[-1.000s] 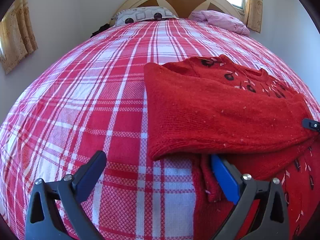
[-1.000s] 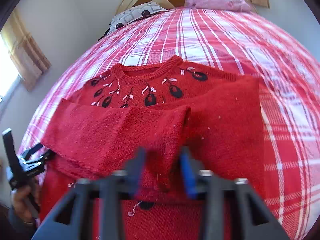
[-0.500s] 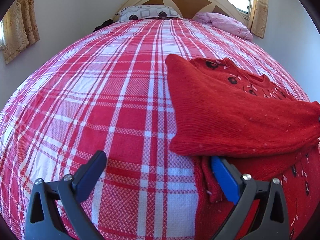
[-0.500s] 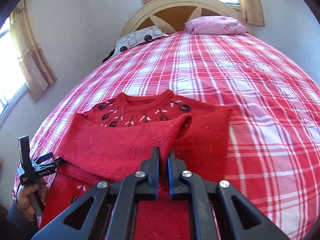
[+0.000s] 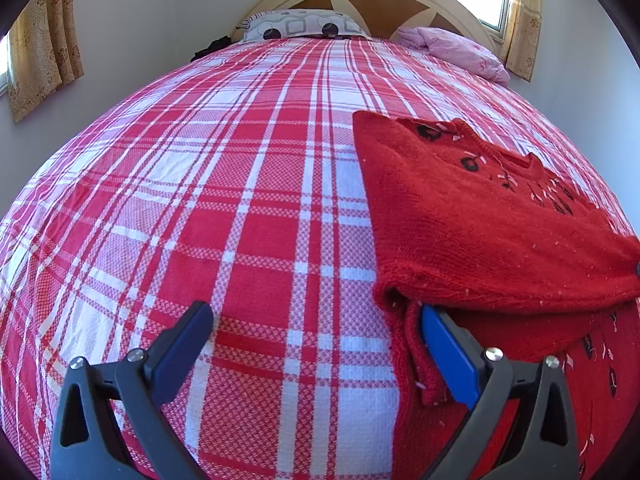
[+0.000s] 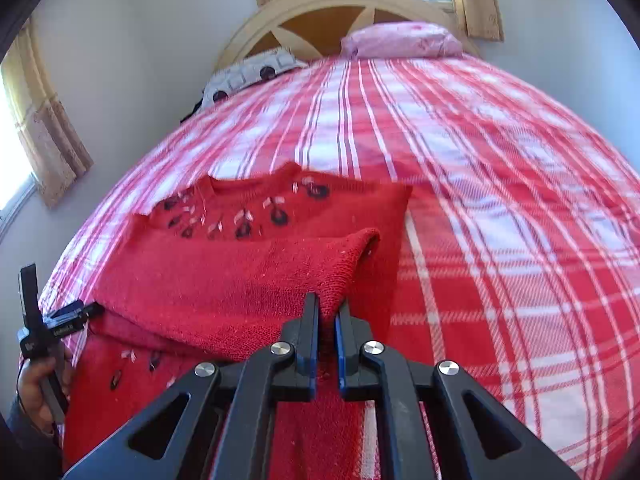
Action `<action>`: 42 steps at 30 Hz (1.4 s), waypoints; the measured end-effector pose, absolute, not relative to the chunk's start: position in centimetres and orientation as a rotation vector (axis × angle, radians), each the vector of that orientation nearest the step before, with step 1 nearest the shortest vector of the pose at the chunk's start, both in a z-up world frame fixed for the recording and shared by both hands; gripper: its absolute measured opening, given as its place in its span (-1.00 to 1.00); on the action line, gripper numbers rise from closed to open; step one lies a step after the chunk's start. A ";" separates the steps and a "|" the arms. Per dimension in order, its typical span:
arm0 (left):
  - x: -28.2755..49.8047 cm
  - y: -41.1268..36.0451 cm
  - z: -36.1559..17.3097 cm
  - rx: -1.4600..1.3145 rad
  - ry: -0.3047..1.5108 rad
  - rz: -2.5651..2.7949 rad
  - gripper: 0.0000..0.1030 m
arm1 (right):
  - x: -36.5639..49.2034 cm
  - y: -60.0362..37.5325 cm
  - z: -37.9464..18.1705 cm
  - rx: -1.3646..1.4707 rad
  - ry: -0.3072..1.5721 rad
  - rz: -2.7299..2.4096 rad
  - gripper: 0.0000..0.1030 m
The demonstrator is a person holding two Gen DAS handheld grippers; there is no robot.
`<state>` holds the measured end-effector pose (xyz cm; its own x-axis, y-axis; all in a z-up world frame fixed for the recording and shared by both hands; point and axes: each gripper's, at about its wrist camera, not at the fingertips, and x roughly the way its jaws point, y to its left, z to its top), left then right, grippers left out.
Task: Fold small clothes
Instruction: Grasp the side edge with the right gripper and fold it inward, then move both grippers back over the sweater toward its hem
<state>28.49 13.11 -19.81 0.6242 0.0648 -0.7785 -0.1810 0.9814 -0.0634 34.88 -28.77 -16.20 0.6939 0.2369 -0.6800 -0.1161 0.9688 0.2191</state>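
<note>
The step in hand looked like the sleeve fold: a red knitted sweater with dark embroidered motifs (image 6: 256, 216) lay flat on the red-and-white plaid bedspread (image 6: 500, 208), toward the near edge of the bed, and one knit sleeve (image 6: 240, 276) was drawn across its chest. The right gripper (image 6: 327, 312) had its jaws pinched nearly together on the cuff end of that sleeve, which ran off toward ten o'clock in its view. The left gripper (image 5: 316, 336) stood wide open at the sweater's other side; its blue-padded finger (image 5: 448, 352) sat against the folded knit edge at about four o'clock (touching, it seemed, but not clamping), while the other finger hung over bare bedspread. In the right view a hand (image 6: 34, 384) carried that left gripper at eight o'clock. Next, I judged, the cuff wanted laying down flat on the body and releasing, kept level so the fold did not bunch.
</note>
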 end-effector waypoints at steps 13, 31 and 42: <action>28.1 13.1 -19.6 -0.138 0.875 0.148 1.00 | 34.5 -29.6 -18.2 0.200 0.795 0.170 -0.88; 28.7 11.8 -16.1 -0.073 0.758 0.189 1.00 | 35.7 -25.8 -15.7 0.087 0.728 0.300 -0.33; 28.8 11.2 -18.0 -0.026 0.833 0.178 1.00 | 34.1 -25.5 -16.2 0.049 0.757 0.301 -0.32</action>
